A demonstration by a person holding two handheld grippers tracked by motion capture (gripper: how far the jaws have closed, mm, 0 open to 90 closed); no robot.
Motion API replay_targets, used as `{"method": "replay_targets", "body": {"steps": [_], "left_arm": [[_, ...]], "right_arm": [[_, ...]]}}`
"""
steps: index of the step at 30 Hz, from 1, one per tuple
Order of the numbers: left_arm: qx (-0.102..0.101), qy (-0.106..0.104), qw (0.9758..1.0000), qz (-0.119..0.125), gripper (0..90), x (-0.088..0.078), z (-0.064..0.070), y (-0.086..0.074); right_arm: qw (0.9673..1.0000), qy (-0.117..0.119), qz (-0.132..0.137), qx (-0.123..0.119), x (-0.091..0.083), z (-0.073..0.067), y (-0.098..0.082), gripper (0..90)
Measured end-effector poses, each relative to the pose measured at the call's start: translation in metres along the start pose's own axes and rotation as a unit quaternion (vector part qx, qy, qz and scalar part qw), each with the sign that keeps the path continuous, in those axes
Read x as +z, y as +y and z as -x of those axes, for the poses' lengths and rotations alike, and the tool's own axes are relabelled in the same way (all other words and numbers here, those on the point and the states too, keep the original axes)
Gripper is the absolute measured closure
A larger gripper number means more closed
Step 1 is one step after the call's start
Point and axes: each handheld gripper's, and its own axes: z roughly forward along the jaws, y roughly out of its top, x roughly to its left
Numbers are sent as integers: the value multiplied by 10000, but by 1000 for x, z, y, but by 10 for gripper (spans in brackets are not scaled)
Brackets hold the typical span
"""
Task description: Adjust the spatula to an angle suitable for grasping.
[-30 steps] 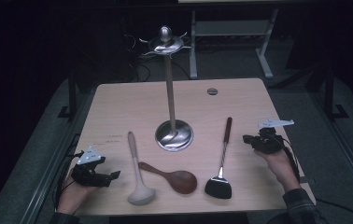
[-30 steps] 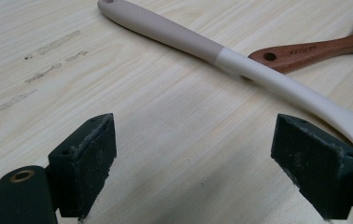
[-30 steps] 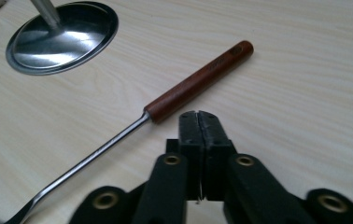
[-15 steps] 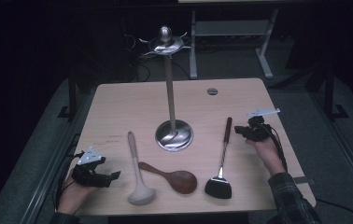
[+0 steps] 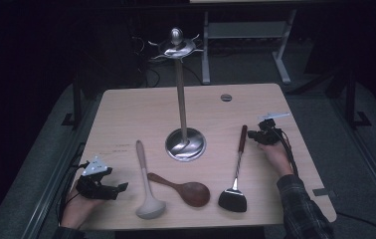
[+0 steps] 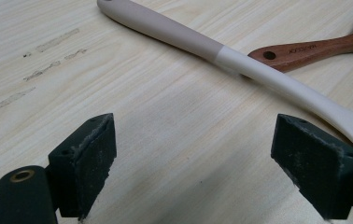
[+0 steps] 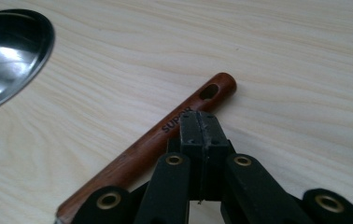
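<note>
Work in hand: hanging the utensils on the stand (image 5: 181, 89), as far as you can judge from the layout; your right gripper (image 5: 256, 135) is at the spatula (image 5: 236, 169).
Done: nothing yet. The hooks at the top of the stand, upper centre of the high view, carry no utensil.
Left: all three pieces lie flat on the table (image 5: 126, 114). You have yet to grasp, lift and hang each one.
Spatula: lower right of centre in the high view, black blade toward the bottom edge, brown handle running up toward the right gripper. In the right gripper view the handle end (image 7: 202, 98) with its hanging hole lies in the middle of the frame.
Right gripper: your jaws are pressed together with nothing between them. Their tips sit over the handle near the hole; whether they touch it you cannot tell. You will likely need to open them before any grasp.
Left gripper (image 5: 121, 187): lower left of the high view, jaws spread wide, holding nothing, bare table between them.
Ladle (image 5: 145, 186): just right of the left gripper, pale, bowl toward the bottom edge.
Wooden spoon (image 5: 186, 190): bottom centre, its handle tip at the ladle's shaft.
</note>
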Motion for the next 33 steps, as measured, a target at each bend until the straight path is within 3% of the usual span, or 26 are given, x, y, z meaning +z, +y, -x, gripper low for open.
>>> {"method": "replay_targets", "body": {"steps": [10,24,30,33], "left_arm": [[-21,0,10000,3,138,0,-1,-1],[-19,2,10000,-7,139,1,-1,-1],[-42,-1,10000,-6,139,1,-1,-2],[-18,1,10000,-27,139,1,-1,-2]], "right_arm": [[9999,84,-138,-57,5,0,-2,900],[9989,299,-231,-293,14,-21,1,900],[9978,467,-311,-360,17,-32,2,900],[9965,584,-321,-508,19,-40,4,900]]}}
